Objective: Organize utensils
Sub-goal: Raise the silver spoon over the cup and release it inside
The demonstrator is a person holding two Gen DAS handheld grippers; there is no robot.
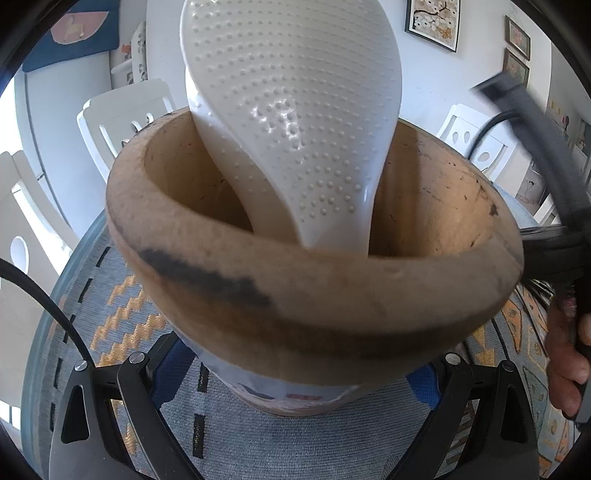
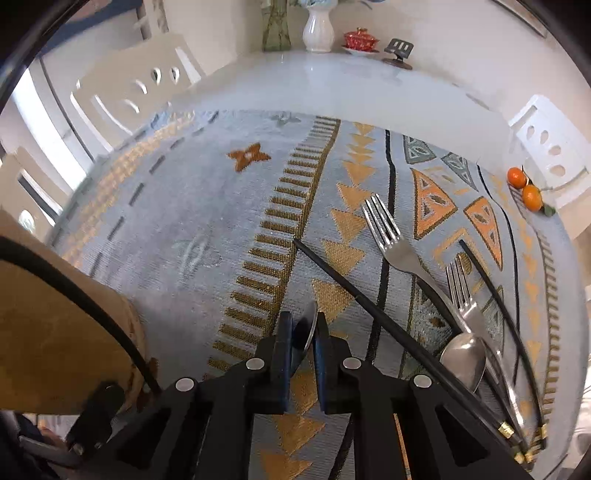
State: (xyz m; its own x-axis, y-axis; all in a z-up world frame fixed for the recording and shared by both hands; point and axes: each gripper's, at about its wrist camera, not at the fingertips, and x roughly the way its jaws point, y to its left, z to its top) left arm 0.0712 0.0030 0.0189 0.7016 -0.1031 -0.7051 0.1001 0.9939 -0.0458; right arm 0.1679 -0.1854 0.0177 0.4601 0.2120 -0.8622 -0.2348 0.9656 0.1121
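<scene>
In the left wrist view a wooden utensil holder (image 1: 295,288) fills the frame, with a white dotted rice paddle (image 1: 291,110) standing in it. My left gripper (image 1: 299,373) has its blue pads (image 1: 175,363) against the holder's lower sides. Held by a hand, my right gripper (image 1: 546,192) shows as a dark blur at the right. In the right wrist view my right gripper (image 2: 303,321) is shut on a metal spoon (image 2: 309,326), only its bowl showing. The holder (image 2: 55,325) is at the left. Two forks (image 2: 388,232) (image 2: 461,291), another spoon (image 2: 463,360) and black chopsticks (image 2: 351,291) lie on the cloth to the right.
A patterned blue-grey cloth (image 2: 184,206) covers the round table. Two small oranges (image 2: 524,188) lie near its right edge. A white vase (image 2: 317,33) and a red lidded bowl (image 2: 361,38) stand at the far side. White chairs (image 2: 125,92) ring the table.
</scene>
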